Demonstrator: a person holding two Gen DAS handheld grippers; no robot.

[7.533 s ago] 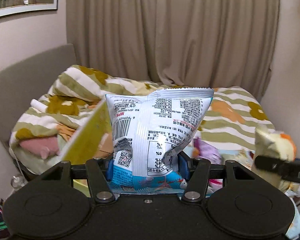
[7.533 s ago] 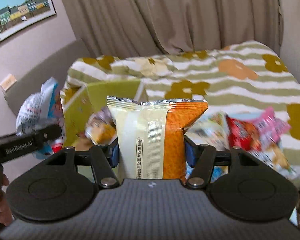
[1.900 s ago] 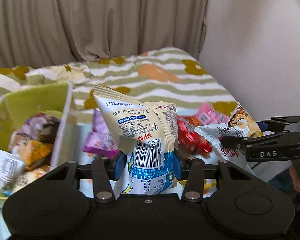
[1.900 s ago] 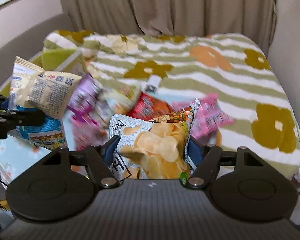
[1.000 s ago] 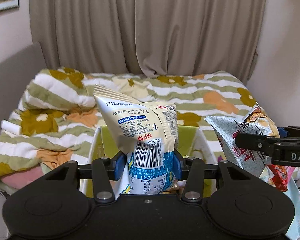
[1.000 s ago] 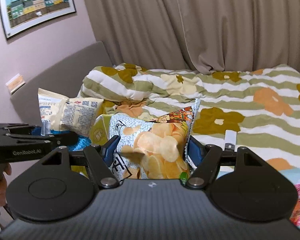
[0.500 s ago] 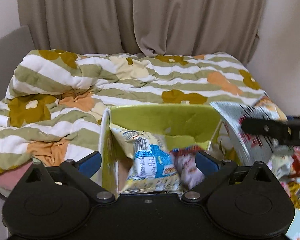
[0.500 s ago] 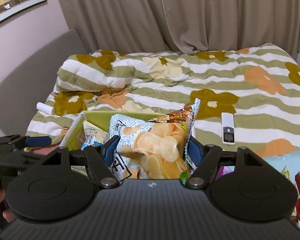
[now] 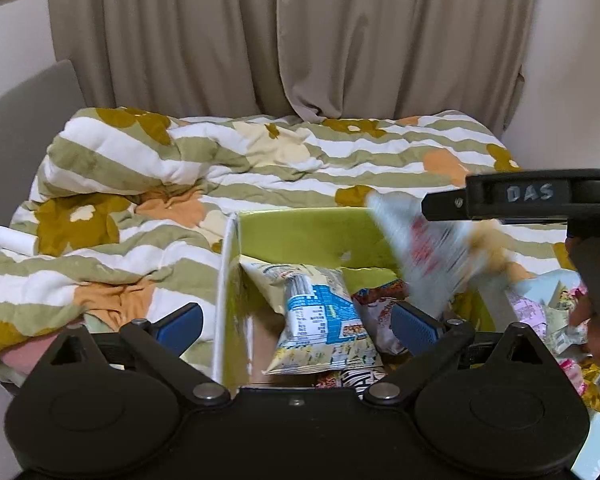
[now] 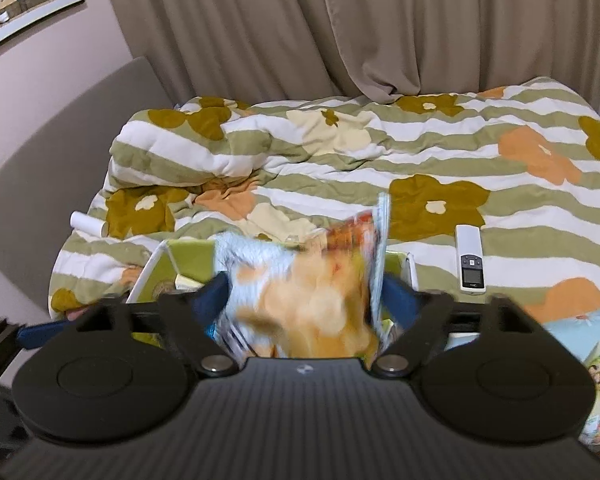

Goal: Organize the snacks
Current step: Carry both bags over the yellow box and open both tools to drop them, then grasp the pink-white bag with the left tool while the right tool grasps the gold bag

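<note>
Across the back of both views hangs a beige curtain (image 9: pixel 300 40), and below it spreads a quilt (image 10: pixel 420 152) striped green and white with mustard and orange flowers, bunched up toward its left side. At the near edge of the quilt stands a yellow-green box (image 9: pixel 300 236) with white outer walls, its top open. Inside it lies a pale snack bag with a blue panel (image 9: pixel 320 316), tilted on its side, with a red-printed packet (image 9: pixel 376 300) just beside it on the right.

Over the box, the left gripper (image 9: pixel 296 324) has its blue-padded fingers (image 9: pixel 180 326) spread wide apart, with nothing between them but the box's contents below. The right gripper (image 10: pixel 308 300) is opening its jaws; a potato-chip bag (image 10: pixel 308 280) sits between them, heavily blurred, and the pads appear to stand clear of its sides. From the left wrist view the same chip bag (image 9: pixel 428 252) shows as a silvery, red-printed smear at the box's right wall, under the right gripper's black finger marked "DAS".

More snack packets (image 9: pixel 548 312) lie loose to the right of the box. A white remote control (image 10: pixel 471 258) rests on the quilt, right of the box and apart from it. A small white roll (image 10: pixel 87 224) lies at the quilt's left edge.
</note>
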